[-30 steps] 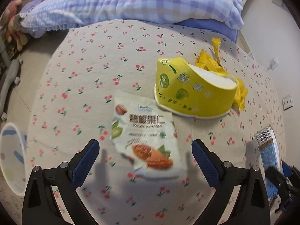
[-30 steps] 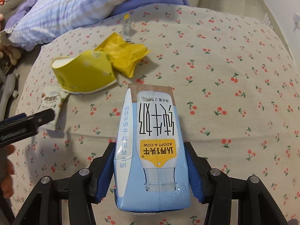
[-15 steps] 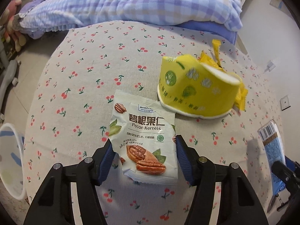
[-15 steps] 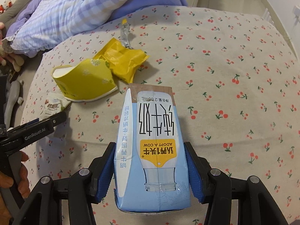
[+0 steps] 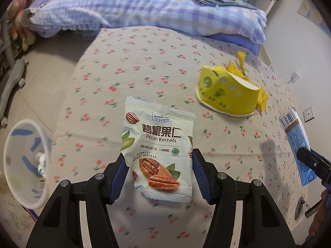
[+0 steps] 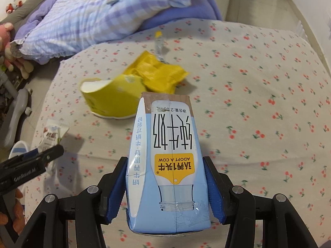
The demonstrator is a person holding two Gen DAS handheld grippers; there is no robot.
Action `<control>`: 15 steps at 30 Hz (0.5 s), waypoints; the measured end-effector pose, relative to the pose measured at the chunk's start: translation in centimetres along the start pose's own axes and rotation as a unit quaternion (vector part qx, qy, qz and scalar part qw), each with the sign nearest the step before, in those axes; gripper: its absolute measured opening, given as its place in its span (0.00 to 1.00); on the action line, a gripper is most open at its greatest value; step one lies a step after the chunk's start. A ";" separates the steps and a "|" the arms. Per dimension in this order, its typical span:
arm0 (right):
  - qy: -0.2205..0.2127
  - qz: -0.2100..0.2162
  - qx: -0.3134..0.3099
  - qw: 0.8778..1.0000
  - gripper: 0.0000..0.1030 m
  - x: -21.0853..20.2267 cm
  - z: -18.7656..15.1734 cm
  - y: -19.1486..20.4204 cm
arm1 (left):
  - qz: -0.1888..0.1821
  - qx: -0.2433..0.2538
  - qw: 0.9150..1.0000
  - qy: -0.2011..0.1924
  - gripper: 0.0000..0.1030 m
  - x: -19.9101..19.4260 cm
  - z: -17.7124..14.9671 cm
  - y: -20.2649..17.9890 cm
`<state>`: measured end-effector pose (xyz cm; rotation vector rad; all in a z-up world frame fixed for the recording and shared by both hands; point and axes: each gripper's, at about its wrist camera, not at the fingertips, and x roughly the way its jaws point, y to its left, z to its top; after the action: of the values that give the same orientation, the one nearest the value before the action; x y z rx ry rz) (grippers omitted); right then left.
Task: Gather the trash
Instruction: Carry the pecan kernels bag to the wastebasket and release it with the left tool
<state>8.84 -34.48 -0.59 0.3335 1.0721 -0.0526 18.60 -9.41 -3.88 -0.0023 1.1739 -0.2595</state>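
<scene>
My left gripper (image 5: 158,171) is shut on a white pecan kernels packet (image 5: 159,144) and holds it above the cherry-print bed cover. My right gripper (image 6: 165,186) is shut on a light blue milk carton (image 6: 167,157), held off the bed; the carton also shows at the right edge of the left wrist view (image 5: 298,142). A yellow paper bowl (image 5: 227,95) lies on its side on the bed with a yellow wrapper (image 6: 161,74) just behind it. The left gripper and packet (image 6: 51,134) show at the left of the right wrist view.
A white bin (image 5: 24,161) with blue marks stands on the floor left of the bed, some trash inside. A checked purple-white quilt (image 5: 144,8) lies across the bed's far end. A grey chair base (image 5: 10,82) stands on the floor at the left.
My left gripper closed on the pecan packet and lifted it off the bed, moving left toward the bin. My right gripper still holds the milk carton, shifted slightly.
</scene>
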 end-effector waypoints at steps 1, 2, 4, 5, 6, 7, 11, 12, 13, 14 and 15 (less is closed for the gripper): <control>-0.001 0.002 -0.003 1.000 0.58 0.0 0.1 0.4 | 0.000 -0.004 1.000 -0.002 0.61 -0.4 -0.2 0.5; -0.003 0.005 -0.007 1.000 0.58 -0.1 0.1 1.0 | 0.000 -0.007 1.000 -0.005 0.61 -0.7 -0.3 1.1; -0.005 0.008 -0.015 1.000 0.58 0.0 0.3 2.1 | 0.001 -0.013 1.000 -0.010 0.61 -1.5 -0.6 2.3; -0.006 0.010 -0.019 1.000 0.58 0.1 0.3 2.6 | 0.002 -0.015 1.000 -0.012 0.61 -1.8 -0.8 2.8; -0.006 0.011 -0.023 1.000 0.58 0.2 0.3 3.1 | 0.003 -0.017 1.000 -0.014 0.61 -2.1 -1.0 3.4; -0.006 0.014 -0.028 0.999 0.58 0.3 0.4 3.8 | 0.004 -0.020 1.000 -0.016 0.61 -2.4 -1.2 4.0; -0.008 0.020 -0.044 0.999 0.58 0.7 0.4 6.0 | 0.008 -0.034 0.999 -0.022 0.61 -3.5 -1.8 6.7; -0.008 0.022 -0.049 0.999 0.58 0.8 0.4 6.7 | 0.010 -0.037 0.999 -0.024 0.61 -3.8 -1.9 7.4; -0.008 0.024 -0.053 0.998 0.58 0.9 0.5 7.2 | 0.011 -0.040 0.999 -0.025 0.61 -3.9 -2.1 7.9; -0.008 0.026 -0.058 0.998 0.58 1.1 0.5 8.0 | 0.013 -0.045 0.999 -0.026 0.61 -4.2 -2.2 8.7; -0.008 0.028 -0.061 0.998 0.58 1.2 0.5 8.5 | 0.013 -0.045 0.998 -0.028 0.61 -4.3 -2.3 9.2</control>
<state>11.57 -26.41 0.68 0.2522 1.0453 0.0607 16.81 0.65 -2.12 -0.0728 1.1273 -0.1821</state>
